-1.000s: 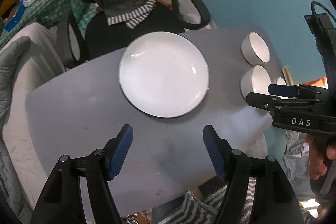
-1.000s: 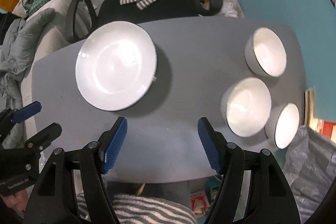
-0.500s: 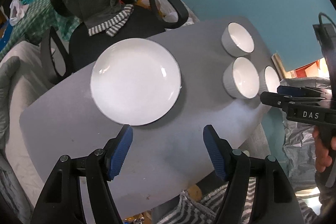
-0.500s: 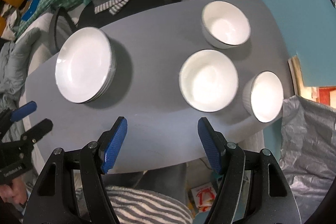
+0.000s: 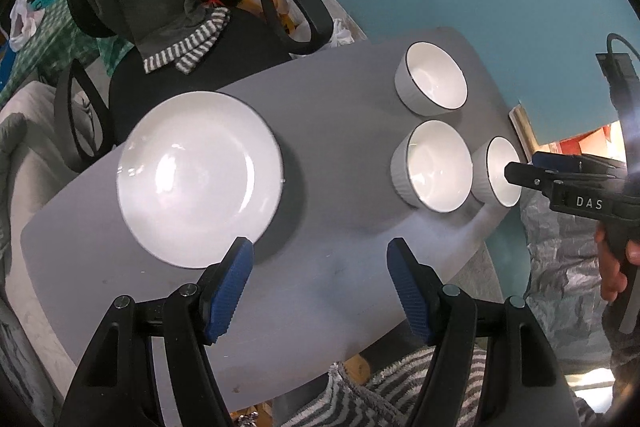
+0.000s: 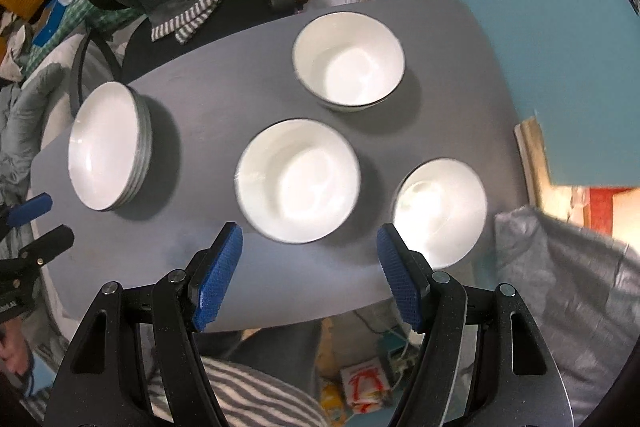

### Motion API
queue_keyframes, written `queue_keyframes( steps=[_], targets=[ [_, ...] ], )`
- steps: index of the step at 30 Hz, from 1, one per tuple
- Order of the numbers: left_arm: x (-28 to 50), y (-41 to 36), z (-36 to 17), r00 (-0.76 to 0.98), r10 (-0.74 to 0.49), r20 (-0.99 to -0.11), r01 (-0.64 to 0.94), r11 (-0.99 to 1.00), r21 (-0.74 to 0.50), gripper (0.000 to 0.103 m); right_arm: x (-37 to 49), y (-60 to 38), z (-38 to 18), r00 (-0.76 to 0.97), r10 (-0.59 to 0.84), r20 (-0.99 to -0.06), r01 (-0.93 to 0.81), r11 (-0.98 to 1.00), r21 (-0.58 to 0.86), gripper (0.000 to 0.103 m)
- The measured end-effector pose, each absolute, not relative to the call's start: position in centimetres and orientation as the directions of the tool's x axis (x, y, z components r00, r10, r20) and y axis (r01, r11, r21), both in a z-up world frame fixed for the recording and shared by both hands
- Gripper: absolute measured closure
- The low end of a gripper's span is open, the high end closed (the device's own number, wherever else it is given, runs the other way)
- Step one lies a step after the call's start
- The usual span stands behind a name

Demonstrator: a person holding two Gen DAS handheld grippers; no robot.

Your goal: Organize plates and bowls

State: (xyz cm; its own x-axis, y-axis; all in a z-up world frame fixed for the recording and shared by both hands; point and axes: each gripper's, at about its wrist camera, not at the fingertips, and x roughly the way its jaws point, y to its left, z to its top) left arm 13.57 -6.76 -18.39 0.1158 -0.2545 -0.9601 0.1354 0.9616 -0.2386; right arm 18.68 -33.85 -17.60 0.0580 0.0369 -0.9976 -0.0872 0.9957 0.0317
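Here three empty bowls (image 6: pixel 298 181) sit beside stacked plates (image 6: pixel 108 147); both jaws wide, holding nothing.

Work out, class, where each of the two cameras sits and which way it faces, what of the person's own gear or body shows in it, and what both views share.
Left wrist: on the left gripper, looking steeply down at the plates; its open blue fingers, the right gripper and a hand show.
Right wrist: on the right gripper, looking down over the middle bowl; its open fingers and the left gripper show.
Shared: grey table, plates, three bowls, chair.
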Motion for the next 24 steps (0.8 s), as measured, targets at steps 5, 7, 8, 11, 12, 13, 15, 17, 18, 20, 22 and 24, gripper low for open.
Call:
queue_keyframes(
  steps=[5,7,8,11,12,13,15,17,18,20,22,24],
  targets=[
    [14.6,-9.9,-19.3,0.102,-0.228,-0.968,0.120,0.969,-0.215,0.032,20.6,-36.4,-18.9,0.056,0.043,-0.998,-0.131,0.991,0.036,0.034],
    [15.1,-11.3,-20.0,0.093,-0.222,-0.971,0.111,0.971,-0.211,0.032,21.3,-37.1,-19.6,0.058,0.046,-0.997,-0.162,0.986,0.036,0.034],
    [15.4,-11.9,-20.5,0.087,-0.220,-0.972,0.107,0.972,-0.210,0.032,21.6,-37.3,-19.9,0.060,0.048,-0.997,-0.181,0.983,0.037,0.034],
    [15.8,-13.7,-21.8,0.063,-0.216,-0.974,0.090,0.974,-0.210,0.032,22.4,-37.6,-21.2,0.048,0.047,-0.998,-0.232,0.972,0.035,0.034],
    [16.0,-14.3,-22.3,0.057,-0.221,-0.974,0.084,0.973,-0.215,0.032,22.6,-37.5,-21.6,0.042,0.050,-0.998,-0.246,0.969,0.038,0.034],
    [16.1,-14.7,-22.5,0.053,-0.221,-0.974,0.079,0.973,-0.216,0.032,22.8,-37.5,-22.1,0.036,0.053,-0.998,-0.261,0.964,0.042,0.034],
    [16.3,-15.5,-23.3,0.045,-0.220,-0.975,0.066,0.974,-0.217,0.032,23.2,-37.4,-23.0,0.021,0.060,-0.998,-0.286,0.957,0.052,0.034],
    [16.6,-16.0,-24.1,0.033,-0.220,-0.975,0.045,0.975,-0.219,0.032,23.4,-37.2,-23.7,0.007,0.070,-0.998,-0.308,0.949,0.064,0.034],
    [16.7,-16.3,-24.5,0.028,-0.227,-0.973,0.028,0.974,-0.226,0.032,23.5,-37.1,-24.0,0.000,0.074,-0.997,-0.320,0.945,0.070,0.034],
    [16.9,-16.6,-25.2,0.016,-0.237,-0.971,0.004,0.971,-0.237,0.032,23.7,-37.0,-24.8,-0.016,0.074,-0.997,-0.337,0.938,0.075,0.034],
    [17.2,-16.8,-25.8,0.007,-0.246,-0.969,-0.021,0.969,-0.246,0.032,24.0,-37.0,-25.2,-0.029,0.082,-0.996,-0.343,0.935,0.087,0.034],
    [17.6,-17.1,-26.3,0.005,-0.242,-0.970,-0.039,0.969,-0.242,0.032,24.2,-37.1,-25.8,-0.043,0.093,-0.995,-0.347,0.932,0.102,0.034]
  ],
)
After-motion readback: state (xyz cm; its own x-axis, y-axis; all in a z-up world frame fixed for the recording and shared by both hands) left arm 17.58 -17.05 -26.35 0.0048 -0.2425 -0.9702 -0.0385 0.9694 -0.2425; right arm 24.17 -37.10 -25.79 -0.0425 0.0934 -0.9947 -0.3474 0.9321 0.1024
